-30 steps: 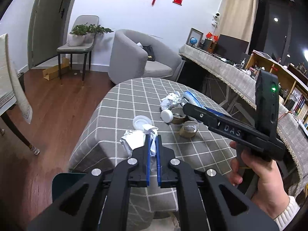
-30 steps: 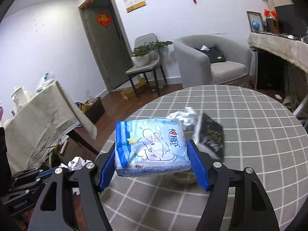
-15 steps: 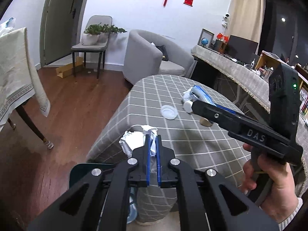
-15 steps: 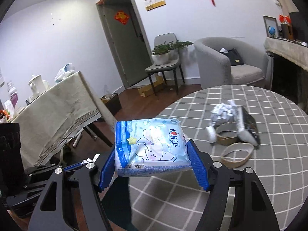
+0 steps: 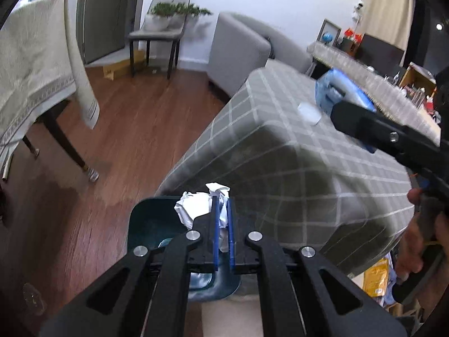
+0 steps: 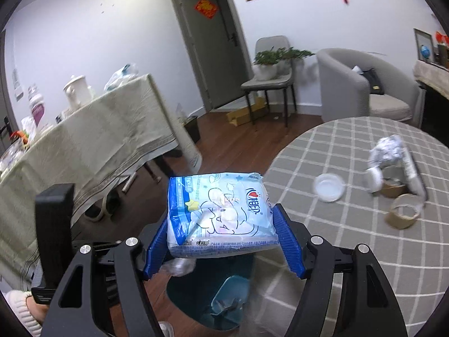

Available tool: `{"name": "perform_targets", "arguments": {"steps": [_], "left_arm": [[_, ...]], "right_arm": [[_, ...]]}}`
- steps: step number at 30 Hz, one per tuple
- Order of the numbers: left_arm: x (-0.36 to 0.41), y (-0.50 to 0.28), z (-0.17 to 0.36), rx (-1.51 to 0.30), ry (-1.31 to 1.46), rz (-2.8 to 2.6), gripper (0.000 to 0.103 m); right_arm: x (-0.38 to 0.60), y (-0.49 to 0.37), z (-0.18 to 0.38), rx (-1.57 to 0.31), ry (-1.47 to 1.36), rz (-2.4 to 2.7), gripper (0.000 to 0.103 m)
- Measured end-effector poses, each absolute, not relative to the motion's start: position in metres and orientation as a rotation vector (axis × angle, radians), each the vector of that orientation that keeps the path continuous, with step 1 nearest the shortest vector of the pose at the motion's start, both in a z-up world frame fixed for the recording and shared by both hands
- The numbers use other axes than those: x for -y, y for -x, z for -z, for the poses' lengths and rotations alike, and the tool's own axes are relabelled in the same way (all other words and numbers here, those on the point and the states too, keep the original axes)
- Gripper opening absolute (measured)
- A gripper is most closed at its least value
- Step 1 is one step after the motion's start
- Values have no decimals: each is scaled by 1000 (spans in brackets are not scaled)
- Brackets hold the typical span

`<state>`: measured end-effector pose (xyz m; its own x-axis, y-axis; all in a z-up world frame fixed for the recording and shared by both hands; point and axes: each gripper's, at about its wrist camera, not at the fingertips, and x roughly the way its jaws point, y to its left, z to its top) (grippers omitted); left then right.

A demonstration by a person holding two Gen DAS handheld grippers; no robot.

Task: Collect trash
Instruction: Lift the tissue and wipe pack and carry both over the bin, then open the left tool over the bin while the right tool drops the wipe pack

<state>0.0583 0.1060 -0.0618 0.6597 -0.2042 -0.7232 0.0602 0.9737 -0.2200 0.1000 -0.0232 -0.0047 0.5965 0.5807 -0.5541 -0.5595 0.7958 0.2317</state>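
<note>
You've got both loads lined up over the dark teal trash bin (image 5: 146, 219), which sits on the wood floor right at the edge of the round table w/ the grey checked cloth (image 5: 280, 146). That placement makes sense: bin tucked by the table means a short carry, and both pieces can drop straight down w/o letting go early.

Left gripper (image 5: 221, 196): fingers nearly together, only a thin gap, pinching the crumpled white paper (image 5: 193, 207). The wad sticks out past the tips and to the left, hanging above the bin's mouth.

Right gripper (image 6: 221, 224): fingers set at a middling width, blue pads (image 6: 289, 241) pressed on both sides of the blue-and-white tissue pack (image 6: 219, 210). Pack is held flat, printed face up, w/ the bin opening visible directly below it.

Judgement: you're at the release step for both; pack is wider, so centre it before opening.

Left on the table, well apart from you: a clear plastic lid (image 6: 328, 186), a tape roll (image 6: 402, 214), a foil ball (image 6: 388, 147) and other bits too blurred to name.
</note>
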Motion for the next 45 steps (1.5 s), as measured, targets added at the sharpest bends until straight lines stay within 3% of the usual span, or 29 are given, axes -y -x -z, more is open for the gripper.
{"name": "perform_targets", "arguments": {"steps": [11, 14, 16, 20, 27, 37, 45], "left_arm": [[-138, -62, 102, -994, 166, 114, 7], [-148, -62, 109, -1016, 186, 108, 13], [-155, -60, 109, -1010, 198, 103, 29], [-167, -54, 104, -989, 219, 105, 34], [-186, -48, 92, -931, 247, 97, 54], [-209, -39, 77, -851, 269, 57, 69], [-232, -33, 71, -811, 308, 1, 68]], "right_arm": [[-26, -95, 22, -708, 19, -723, 70], [-33, -98, 27, -720, 29, -725, 70], [-37, -100, 30, -732, 31, -723, 70], [-46, -104, 39, -762, 45, -723, 70], [-64, -105, 55, -808, 85, -727, 70], [-83, -109, 75, -870, 133, -720, 70], [-92, -114, 96, -931, 158, -707, 70]]}}
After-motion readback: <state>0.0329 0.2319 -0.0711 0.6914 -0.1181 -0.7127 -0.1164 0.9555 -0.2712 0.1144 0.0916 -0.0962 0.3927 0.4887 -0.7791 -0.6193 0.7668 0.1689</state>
